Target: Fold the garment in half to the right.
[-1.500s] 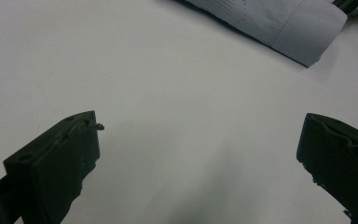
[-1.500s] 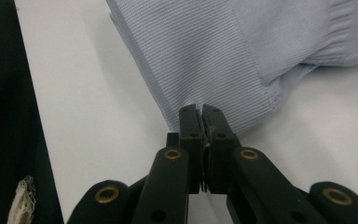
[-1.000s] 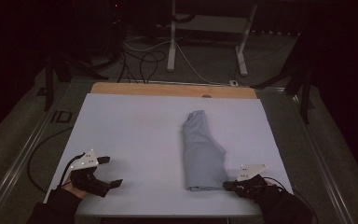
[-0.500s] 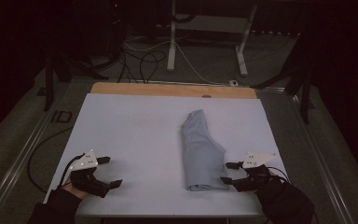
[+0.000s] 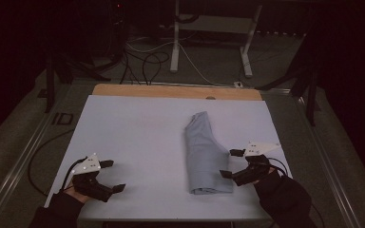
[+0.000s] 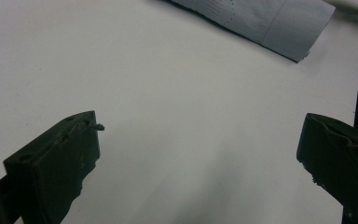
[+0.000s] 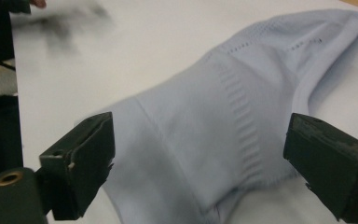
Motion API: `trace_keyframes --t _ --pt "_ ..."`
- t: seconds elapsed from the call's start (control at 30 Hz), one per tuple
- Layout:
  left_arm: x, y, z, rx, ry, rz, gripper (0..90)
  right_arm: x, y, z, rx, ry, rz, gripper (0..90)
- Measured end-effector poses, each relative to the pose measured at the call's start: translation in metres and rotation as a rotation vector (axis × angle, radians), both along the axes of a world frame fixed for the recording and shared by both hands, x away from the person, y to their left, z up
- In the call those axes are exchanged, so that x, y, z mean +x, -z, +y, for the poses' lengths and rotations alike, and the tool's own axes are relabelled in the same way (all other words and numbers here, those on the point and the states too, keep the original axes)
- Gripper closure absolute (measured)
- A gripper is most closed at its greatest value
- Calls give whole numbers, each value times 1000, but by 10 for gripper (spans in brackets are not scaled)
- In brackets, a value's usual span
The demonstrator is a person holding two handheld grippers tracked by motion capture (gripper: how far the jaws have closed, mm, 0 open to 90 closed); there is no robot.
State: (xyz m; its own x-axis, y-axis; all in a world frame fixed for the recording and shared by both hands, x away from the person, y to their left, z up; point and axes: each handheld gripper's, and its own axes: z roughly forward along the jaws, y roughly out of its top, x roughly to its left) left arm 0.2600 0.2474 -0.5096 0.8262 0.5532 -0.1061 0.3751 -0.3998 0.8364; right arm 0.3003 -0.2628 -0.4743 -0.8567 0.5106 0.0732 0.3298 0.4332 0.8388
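Lying on the pale desk (image 5: 138, 142) in the high view, a folded light-blue garment (image 5: 204, 152) runs lengthwise right of the middle, its near end close to the front edge. The right hand-held gripper (image 5: 230, 164) sits just beside the garment's near right edge; its jaws have just been opening and now stand wide, off the cloth. The left hand-held gripper (image 5: 114, 175) rests near the front left corner, well apart from the garment, jaws spread with only bare desk between them.

From the left gripper view, the two black jaws stand far apart over the white desk (image 6: 177, 116), holding nothing; one end of the garment (image 6: 265, 21) lies at the top, well beyond them.

From the right gripper view, the jaws are spread wide to either side of the garment (image 7: 223, 126), which lies bunched and ribbed between and beyond them, neither pad pressing on it. The desk (image 7: 121, 51) shows pale behind.
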Motion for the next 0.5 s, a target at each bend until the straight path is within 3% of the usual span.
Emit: trace_keyframes --t 0.23,0.33,0.5 --pt "-1 -2 1 -14 -6 -6 6 10 -8 3 28 40 -48 86" --pt "-2 -4 2 -17 -4 -14 6 11 -12 2 16 46 -67 86" --pt "-4 -5 3 -21 -8 -21 6 11 -16 -3 21 75 -70 86"
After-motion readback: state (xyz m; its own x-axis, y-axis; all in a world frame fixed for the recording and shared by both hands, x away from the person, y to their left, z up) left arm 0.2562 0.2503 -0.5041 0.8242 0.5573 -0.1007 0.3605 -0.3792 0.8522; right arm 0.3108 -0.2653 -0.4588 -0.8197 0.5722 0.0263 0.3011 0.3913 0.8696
